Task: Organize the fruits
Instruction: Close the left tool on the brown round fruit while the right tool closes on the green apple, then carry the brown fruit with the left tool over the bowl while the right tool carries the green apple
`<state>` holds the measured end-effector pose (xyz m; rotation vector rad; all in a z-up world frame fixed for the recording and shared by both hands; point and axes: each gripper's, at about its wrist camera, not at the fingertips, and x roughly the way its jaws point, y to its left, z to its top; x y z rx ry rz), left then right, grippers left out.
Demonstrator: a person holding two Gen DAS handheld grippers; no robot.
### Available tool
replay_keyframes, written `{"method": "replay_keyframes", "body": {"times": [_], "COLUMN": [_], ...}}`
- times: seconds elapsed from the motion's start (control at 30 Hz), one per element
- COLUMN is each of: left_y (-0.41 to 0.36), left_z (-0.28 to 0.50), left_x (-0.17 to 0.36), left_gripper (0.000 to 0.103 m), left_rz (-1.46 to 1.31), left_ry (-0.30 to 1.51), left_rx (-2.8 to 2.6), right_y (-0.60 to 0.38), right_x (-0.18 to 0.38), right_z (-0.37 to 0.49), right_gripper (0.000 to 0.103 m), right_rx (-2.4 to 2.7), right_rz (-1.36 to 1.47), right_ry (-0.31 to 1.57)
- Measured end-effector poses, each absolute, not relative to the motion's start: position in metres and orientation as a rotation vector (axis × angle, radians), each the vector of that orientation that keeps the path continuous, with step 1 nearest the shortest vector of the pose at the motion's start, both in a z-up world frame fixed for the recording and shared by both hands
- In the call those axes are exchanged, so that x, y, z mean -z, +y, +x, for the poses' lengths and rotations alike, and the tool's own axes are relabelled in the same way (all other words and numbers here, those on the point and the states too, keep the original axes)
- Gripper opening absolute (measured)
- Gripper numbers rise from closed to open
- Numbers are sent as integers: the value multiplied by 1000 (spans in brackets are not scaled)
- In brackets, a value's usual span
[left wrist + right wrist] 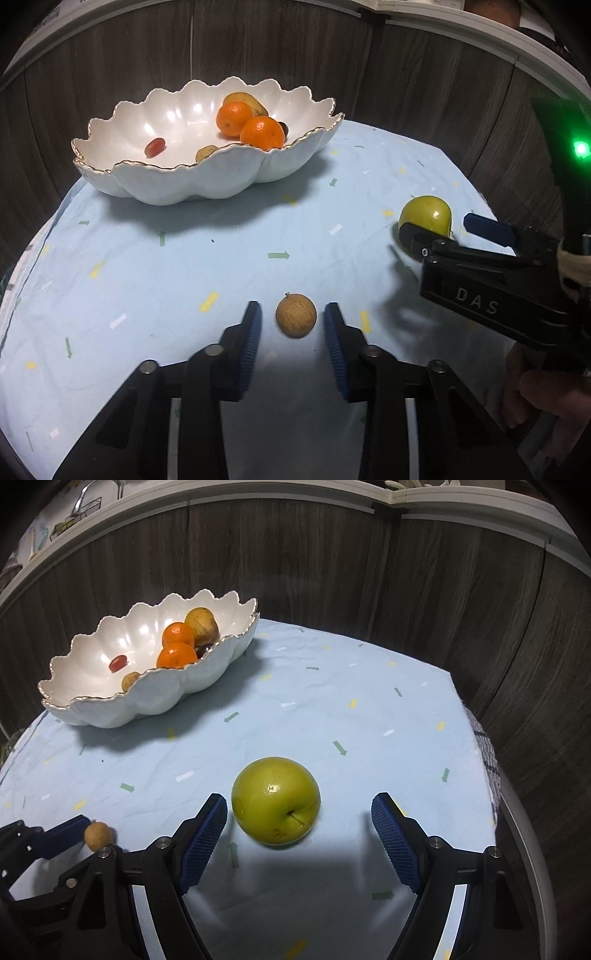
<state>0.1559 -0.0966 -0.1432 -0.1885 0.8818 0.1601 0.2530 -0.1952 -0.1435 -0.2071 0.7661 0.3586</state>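
**Two grippers, two fruits, one scalloped bowl**

The white scalloped bowl (207,173) sits at the far left of the pale blue tablecloth (184,266), holding two mandarins (251,125), a yellow-brown pear (202,626), a red grape tomato (155,147), a small tan fruit and a dark one half hidden.

Nearer than the bowl, the left gripper (293,317) brackets a small brown longan (296,315) lying on the cloth — its jaws narrow, yet a sliver of cloth shows on each side of the fruit, so the pads are not pressing.

Right of the bowl and nearer, a green apple (276,800) rests on the cloth between the wide-spread jaws of the right gripper (299,812) — closer to the left pad, untouched by either.
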Motion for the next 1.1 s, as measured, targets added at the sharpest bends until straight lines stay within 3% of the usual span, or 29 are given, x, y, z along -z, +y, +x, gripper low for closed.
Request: {"method": "replay_keyframes", "body": {"times": [0.1, 0.23, 1.1], "left_y": [-97, -98, -87], "left_z": [156, 157, 151], "left_x": [143, 142, 107], "left_gripper": [22, 22, 22], "left_rz": [-188, -185, -180], "left_ry": [881, 881, 825], "left_rx": [-156, -146, -106], "right_y": [-191, -186, -190], "right_x": [146, 148, 112], "right_z": [256, 259, 226], "right_gripper": [75, 50, 50], "right_rx": [-375, -411, -357], "right_rz": [-210, -212, -128], "right_ry": [781, 801, 778]}}
